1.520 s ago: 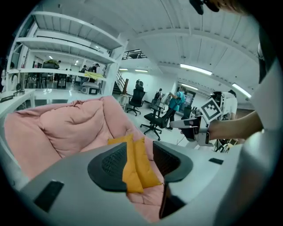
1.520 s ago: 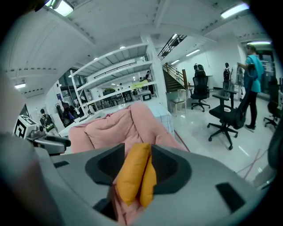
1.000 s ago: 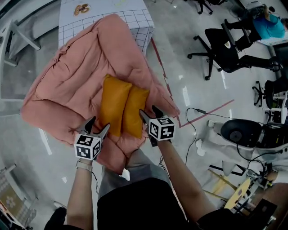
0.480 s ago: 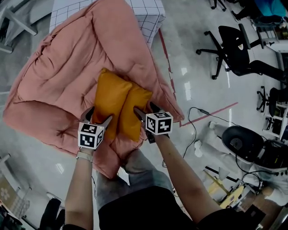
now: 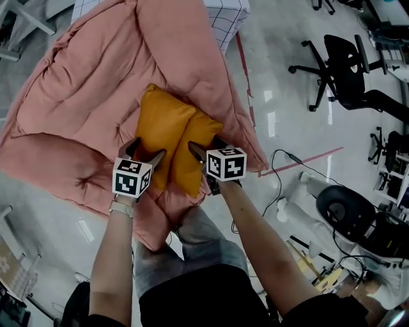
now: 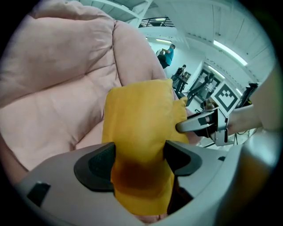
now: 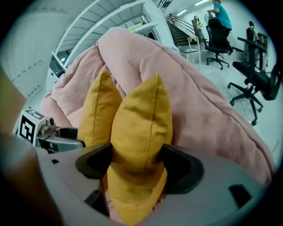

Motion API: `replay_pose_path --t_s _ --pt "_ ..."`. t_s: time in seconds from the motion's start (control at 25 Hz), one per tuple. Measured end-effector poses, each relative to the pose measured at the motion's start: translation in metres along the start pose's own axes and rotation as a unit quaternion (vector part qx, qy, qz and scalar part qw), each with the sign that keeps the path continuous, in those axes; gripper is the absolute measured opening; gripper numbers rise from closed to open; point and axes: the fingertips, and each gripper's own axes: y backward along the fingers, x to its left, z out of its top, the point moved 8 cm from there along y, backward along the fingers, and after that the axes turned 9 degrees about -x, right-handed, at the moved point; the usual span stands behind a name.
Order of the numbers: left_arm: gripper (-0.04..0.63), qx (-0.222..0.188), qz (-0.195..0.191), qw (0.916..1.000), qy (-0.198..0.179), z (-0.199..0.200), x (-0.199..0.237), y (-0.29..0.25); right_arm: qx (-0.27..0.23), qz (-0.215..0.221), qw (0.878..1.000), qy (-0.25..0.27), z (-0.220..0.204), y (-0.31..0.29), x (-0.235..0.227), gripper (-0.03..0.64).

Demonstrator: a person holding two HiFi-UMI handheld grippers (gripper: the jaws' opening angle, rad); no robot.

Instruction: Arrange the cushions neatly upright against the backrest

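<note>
Two orange cushions stand side by side on the pink padded seat [image 5: 77, 108], leaning toward its puffy backrest [image 7: 132, 48]. The left cushion [image 5: 160, 128] sits between the jaws of my left gripper [image 5: 146, 151], which have just been opening; in the left gripper view this cushion [image 6: 139, 119] fills the gap and brushes both pads of that gripper [image 6: 139, 161]. The right cushion [image 5: 197, 152] sits the same way in my right gripper [image 5: 206, 145], whose jaws have also just been opening. In the right gripper view that cushion [image 7: 141, 119] stands upright, seam toward the camera, between the pads.
A white gridded box [image 5: 223, 11] stands behind the seat. Black office chairs [image 5: 348, 64] are at the far right, with a cable [image 5: 281, 159] and a round black device [image 5: 348, 214] on the glossy floor. The person's legs are right below the seat's near edge.
Both grippers have come down with the cushions toward the seat, and their jaws stand wider than before. The cushions now rest lower on the pink padding.
</note>
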Motion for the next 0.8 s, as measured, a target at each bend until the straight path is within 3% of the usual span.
replay_pose_path --t_s 0.28,0.52,0.8 --pt "0.283 -0.003 0.009 0.9999 -0.002 -0.020 0.001 0.037 -0.009 -0.003 1.000 0.012 -0.020 0.013 0.031 0.267" --pt "0.242 -0.001 0.010 0.9999 -0.005 -0.026 -0.005 0.074 -0.025 -0.008 0.999 0.028 -0.023 0.034 0.054 0.238" --pt "0.222 -0.024 0.008 0.9996 0.013 -0.009 -0.016 0.095 -0.042 -0.032 0.998 0.039 -0.005 0.057 0.043 0.225"
